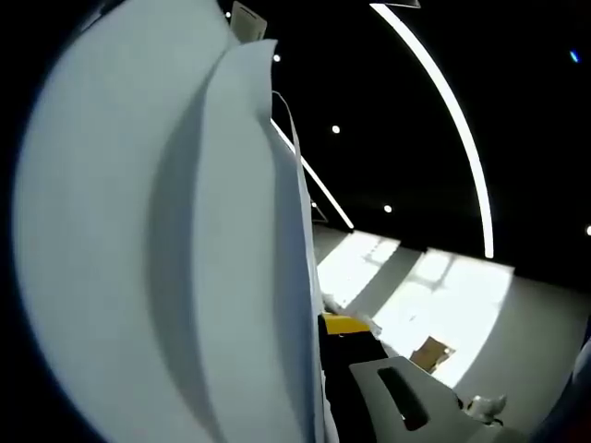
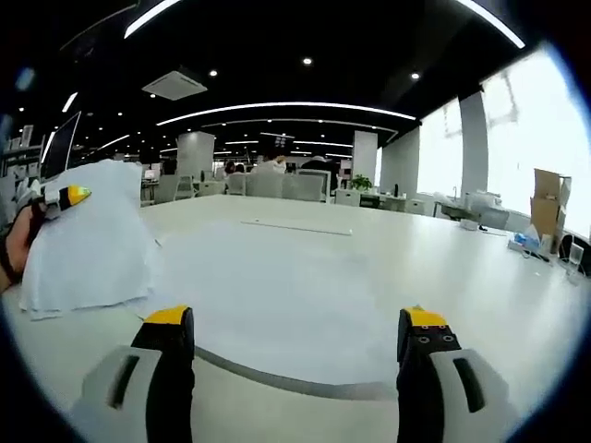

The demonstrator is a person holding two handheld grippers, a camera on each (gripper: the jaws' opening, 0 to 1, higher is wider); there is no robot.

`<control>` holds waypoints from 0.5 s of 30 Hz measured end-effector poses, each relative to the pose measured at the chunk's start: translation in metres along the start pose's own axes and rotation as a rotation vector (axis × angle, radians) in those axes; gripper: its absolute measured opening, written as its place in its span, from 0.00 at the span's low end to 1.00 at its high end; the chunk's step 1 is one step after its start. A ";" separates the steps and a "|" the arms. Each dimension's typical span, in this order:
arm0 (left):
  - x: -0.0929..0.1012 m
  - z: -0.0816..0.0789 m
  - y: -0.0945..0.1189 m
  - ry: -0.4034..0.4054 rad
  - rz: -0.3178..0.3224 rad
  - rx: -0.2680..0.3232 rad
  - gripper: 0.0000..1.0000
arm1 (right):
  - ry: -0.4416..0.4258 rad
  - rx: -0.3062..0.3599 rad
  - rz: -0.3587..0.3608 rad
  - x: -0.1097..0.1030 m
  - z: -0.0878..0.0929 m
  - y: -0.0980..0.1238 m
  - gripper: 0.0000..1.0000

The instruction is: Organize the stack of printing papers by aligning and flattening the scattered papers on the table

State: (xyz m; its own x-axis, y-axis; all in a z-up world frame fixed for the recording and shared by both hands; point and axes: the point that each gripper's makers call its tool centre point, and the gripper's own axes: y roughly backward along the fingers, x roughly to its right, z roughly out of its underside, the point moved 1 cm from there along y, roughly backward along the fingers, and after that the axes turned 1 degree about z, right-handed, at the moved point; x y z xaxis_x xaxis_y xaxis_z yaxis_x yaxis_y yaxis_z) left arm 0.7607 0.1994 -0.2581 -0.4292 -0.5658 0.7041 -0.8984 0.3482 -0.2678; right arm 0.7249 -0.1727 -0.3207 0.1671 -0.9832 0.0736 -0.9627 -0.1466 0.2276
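Yellow-tipped jaws of my right gripper (image 2: pixel 295 346) stand wide apart, holding nothing, poised over a loose sheet (image 2: pixel 277 295) lying flat on the table (image 2: pixel 443 258) near its front edge. My left gripper (image 2: pixel 66 196) lifts a sheaf of papers (image 1: pixel 157 249) off the table's left side; I cannot tell its jaw gap.

white papers (image 2: pixel 88 240) on a pale cream table (image 2: pixel 517 305); grey gripper (image 2: pixel 294 355) jaws tipped yellow.
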 end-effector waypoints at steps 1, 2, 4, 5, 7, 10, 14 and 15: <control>0.000 0.000 0.000 0.001 0.000 0.000 0.06 | 0.002 0.000 0.003 0.001 0.000 0.000 0.87; 0.000 0.000 0.000 0.001 0.000 0.001 0.06 | -0.001 -0.003 0.005 0.002 0.001 -0.001 0.86; 0.000 -0.001 0.000 -0.001 0.000 0.001 0.06 | -0.002 -0.001 0.009 0.004 0.000 -0.001 0.87; 0.000 -0.001 0.000 -0.001 0.000 0.001 0.06 | -0.002 -0.002 0.011 0.004 0.000 -0.001 0.87; 0.000 -0.001 -0.001 -0.002 -0.001 0.001 0.06 | 0.008 -0.009 0.017 0.005 0.002 -0.002 0.87; 0.000 -0.001 -0.001 -0.004 -0.001 0.001 0.06 | 0.008 -0.009 0.021 0.006 0.001 -0.002 0.87; 0.000 -0.001 -0.001 -0.005 -0.001 0.001 0.06 | 0.013 -0.015 0.023 0.009 0.003 -0.005 0.87; -0.001 -0.001 -0.001 -0.005 -0.001 0.001 0.06 | 0.013 -0.014 0.021 0.009 0.003 -0.005 0.87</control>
State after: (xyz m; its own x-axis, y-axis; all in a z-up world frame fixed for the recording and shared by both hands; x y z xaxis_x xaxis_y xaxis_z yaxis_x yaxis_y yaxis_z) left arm 0.7620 0.2004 -0.2574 -0.4285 -0.5701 0.7010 -0.8990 0.3469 -0.2675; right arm 0.7307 -0.1806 -0.3237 0.1497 -0.9845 0.0913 -0.9630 -0.1243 0.2391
